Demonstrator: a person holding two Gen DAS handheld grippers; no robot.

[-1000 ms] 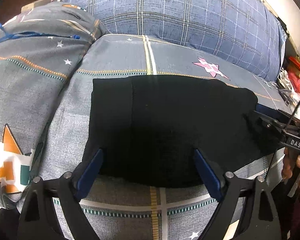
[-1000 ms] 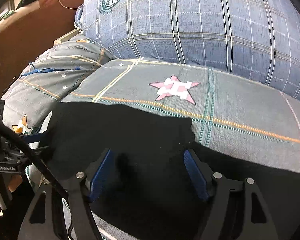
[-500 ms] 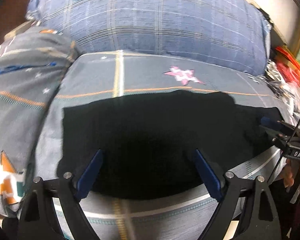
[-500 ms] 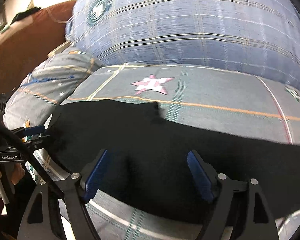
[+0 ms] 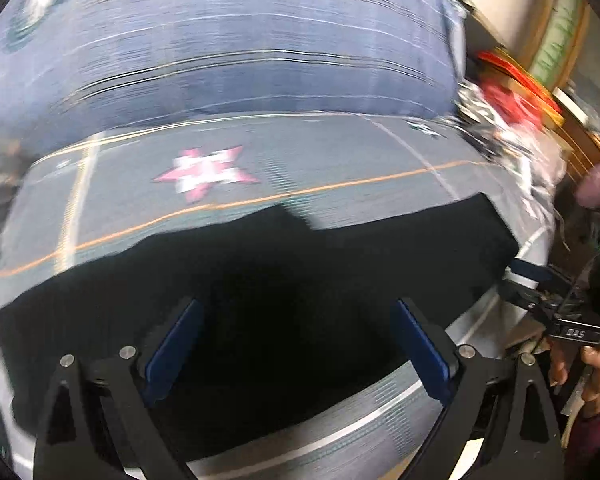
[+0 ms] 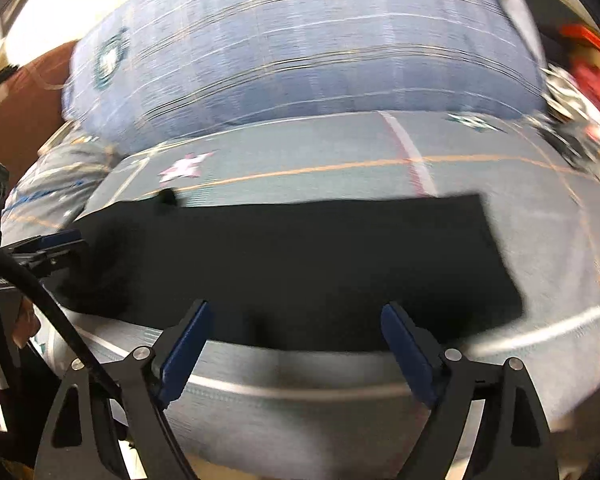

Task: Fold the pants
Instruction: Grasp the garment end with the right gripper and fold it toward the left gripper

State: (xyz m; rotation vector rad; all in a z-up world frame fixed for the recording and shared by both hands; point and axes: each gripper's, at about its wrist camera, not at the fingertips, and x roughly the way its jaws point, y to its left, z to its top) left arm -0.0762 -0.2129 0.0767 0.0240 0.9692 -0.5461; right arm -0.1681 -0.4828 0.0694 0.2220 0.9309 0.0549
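step: between folds, both tools off the black pants [image 5: 284,280] | left gripper [image 5: 296,356] released, empty | right gripper [image 6: 296,350] jaws just been widening, empty | next: likely clamp the lower-right leg end, fold leftward

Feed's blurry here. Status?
Left claw open, right claw open, just widened, nothing between. Black pants flat on bedspread. Nothing in the way.

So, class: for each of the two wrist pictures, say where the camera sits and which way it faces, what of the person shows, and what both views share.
Left wrist view: sits on the left gripper, facing down onto the black pants lying on the grey star-print bedcover; the right gripper and a hand show at right.
Right wrist view: sits on the right gripper, jaws just opening, nothing between them; the left gripper shows at left.
Shared: pants, bedcover, blue plaid pillow, pink star.
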